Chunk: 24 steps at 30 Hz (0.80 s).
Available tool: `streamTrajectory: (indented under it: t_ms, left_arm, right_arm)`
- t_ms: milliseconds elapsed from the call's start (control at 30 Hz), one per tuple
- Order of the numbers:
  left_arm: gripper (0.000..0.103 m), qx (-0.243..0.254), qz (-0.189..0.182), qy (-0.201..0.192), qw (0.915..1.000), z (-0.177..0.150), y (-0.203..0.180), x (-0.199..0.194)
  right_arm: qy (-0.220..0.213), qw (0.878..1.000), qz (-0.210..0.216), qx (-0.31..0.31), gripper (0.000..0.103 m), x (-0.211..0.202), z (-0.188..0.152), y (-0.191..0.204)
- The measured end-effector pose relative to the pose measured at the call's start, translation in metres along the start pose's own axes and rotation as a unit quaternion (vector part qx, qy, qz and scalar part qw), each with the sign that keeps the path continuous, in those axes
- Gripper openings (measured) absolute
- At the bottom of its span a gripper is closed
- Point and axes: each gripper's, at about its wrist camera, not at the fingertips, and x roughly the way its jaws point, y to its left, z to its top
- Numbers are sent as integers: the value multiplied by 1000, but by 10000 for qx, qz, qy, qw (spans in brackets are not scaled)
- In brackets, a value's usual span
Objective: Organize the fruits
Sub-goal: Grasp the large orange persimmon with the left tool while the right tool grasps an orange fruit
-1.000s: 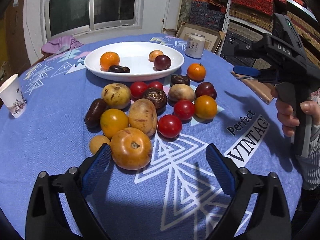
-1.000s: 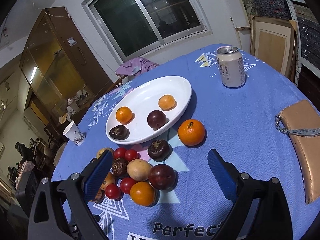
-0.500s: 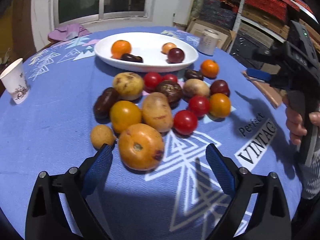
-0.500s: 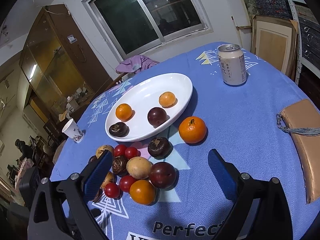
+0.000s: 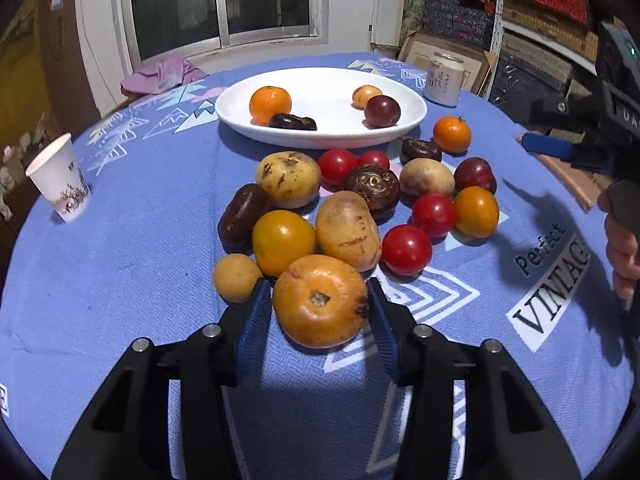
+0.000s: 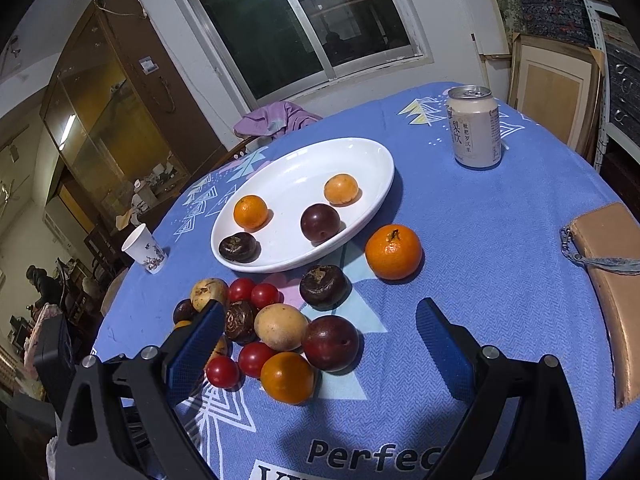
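Observation:
A heap of loose fruit [image 5: 348, 228] lies on the blue tablecloth: red tomatoes, orange, yellow-brown and dark ones. My left gripper [image 5: 318, 304] is closing its jaws around the nearest big orange fruit [image 5: 320, 300], and both blue pads touch its sides. The white oval plate [image 5: 320, 140] behind the heap holds a mandarin [image 5: 270, 104], a dark fruit, a plum and a small orange fruit. A lone mandarin [image 6: 394, 252] sits beside the plate. My right gripper [image 6: 320, 306] hovers open over the heap's right end with nothing between its fingers.
A drink can [image 6: 474, 132] stands at the back right and a paper cup [image 5: 60, 178] at the left. A tan purse [image 6: 612, 280] lies along the right edge. Someone's hand [image 5: 620, 248] holds the right gripper's handle. Bare cloth stretches at the near right.
The left gripper slid forward around the big orange fruit and its jaws closed from wide open onto the fruit's sides. The right gripper stayed where it was, open.

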Motion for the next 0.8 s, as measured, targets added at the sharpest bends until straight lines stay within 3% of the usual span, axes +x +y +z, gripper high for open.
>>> streamTrajectory:
  t_ms: [267,433,500,567,667,800]
  left_arm:
    - [44,-12,-109,66,9999,0,1,1]
    - [44,-141,-77,-129,9998,-2,7,-10]
    - [44,-245,-114,-213,9994,0,12,-15]
    - [44,-338,-110,-268,9990,0,16,-19]
    - [44,-393,-162,-292,9987,1,19,-21]
    - [44,-311,-160,-256,9991,1,15,-20]
  right_arm:
    - [-118,9980,42,-616,96,-8,-3,20]
    - [49,9949,-4,-1007,74,-6,-18,31]
    - [268,9896,-169,-1406,57,2,-31,42]
    - [457,9835,-310,-1720,48,12,-43,51]
    - [672,9748,-555,-2053,47,26,-57,61]
    - [689,9785,-454,-1888,47,30,-53,57]
